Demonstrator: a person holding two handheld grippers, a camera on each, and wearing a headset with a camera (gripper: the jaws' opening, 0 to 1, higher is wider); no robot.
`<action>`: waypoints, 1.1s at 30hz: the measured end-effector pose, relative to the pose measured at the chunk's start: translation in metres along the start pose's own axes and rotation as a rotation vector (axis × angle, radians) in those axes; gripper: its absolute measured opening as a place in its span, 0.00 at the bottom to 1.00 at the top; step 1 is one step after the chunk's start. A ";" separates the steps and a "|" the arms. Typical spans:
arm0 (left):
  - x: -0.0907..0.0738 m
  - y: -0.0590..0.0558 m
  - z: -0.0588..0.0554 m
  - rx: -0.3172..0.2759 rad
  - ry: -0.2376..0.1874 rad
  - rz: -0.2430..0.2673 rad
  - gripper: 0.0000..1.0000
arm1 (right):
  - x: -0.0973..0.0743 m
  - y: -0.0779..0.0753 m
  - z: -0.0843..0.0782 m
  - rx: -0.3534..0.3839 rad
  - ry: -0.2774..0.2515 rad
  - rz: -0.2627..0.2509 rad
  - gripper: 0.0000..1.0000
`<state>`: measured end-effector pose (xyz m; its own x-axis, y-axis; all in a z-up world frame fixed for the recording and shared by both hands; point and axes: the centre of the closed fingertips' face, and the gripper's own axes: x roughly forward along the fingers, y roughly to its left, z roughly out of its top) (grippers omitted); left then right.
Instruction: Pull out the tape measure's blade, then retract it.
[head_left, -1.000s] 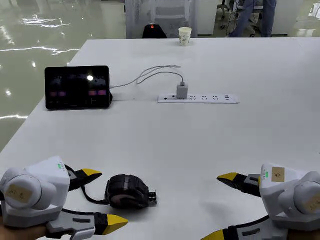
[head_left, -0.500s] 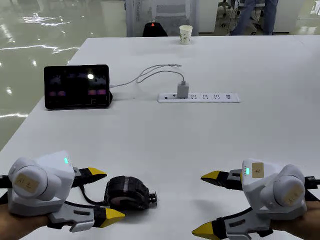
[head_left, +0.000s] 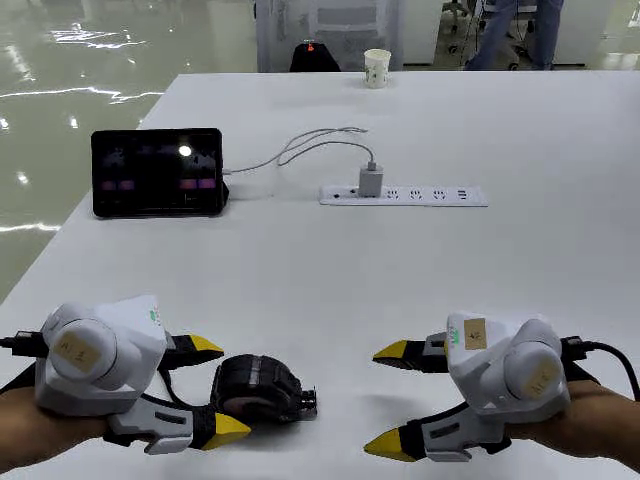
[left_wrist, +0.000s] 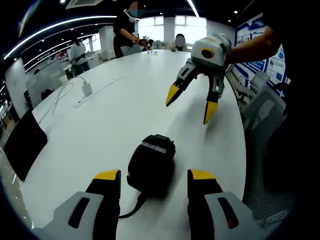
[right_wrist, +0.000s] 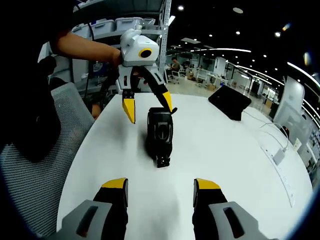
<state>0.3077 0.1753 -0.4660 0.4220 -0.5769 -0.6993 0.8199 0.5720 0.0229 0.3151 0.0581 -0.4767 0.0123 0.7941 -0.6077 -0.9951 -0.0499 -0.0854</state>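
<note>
Head view: the black tape measure (head_left: 262, 388) lies on the white table (head_left: 350, 270). Its back end sits between the wide-open, empty jaws of the left claw (head_left: 216, 388). The right claw (head_left: 384, 398), equally open and empty, points at it from well apart.

Left gripper view: the case sits just ahead of the yellow tips, with a wrist cord (left_wrist: 132, 207) trailing back. It looks hard, compact and probably dense, so a firm squeeze across the body should hold it.

Right gripper view: the blade's end hook (right_wrist: 162, 161) faces this claw. The blade is likely thin and springy, and is best pinched at that tab.
</note>
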 end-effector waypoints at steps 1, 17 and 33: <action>0.001 0.000 0.000 0.001 0.008 -0.006 0.47 | 0.003 -0.001 0.001 -0.005 0.001 0.003 0.49; 0.010 0.001 -0.005 0.073 0.090 -0.075 0.41 | 0.034 -0.008 0.011 -0.091 0.025 0.079 0.33; 0.016 0.003 -0.010 0.132 0.152 -0.131 0.34 | 0.063 -0.005 0.008 -0.138 0.073 0.160 0.19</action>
<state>0.3135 0.1737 -0.4839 0.2534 -0.5411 -0.8019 0.9115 0.4111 0.0107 0.3199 0.1135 -0.5082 -0.1321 0.7237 -0.6774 -0.9621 -0.2579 -0.0880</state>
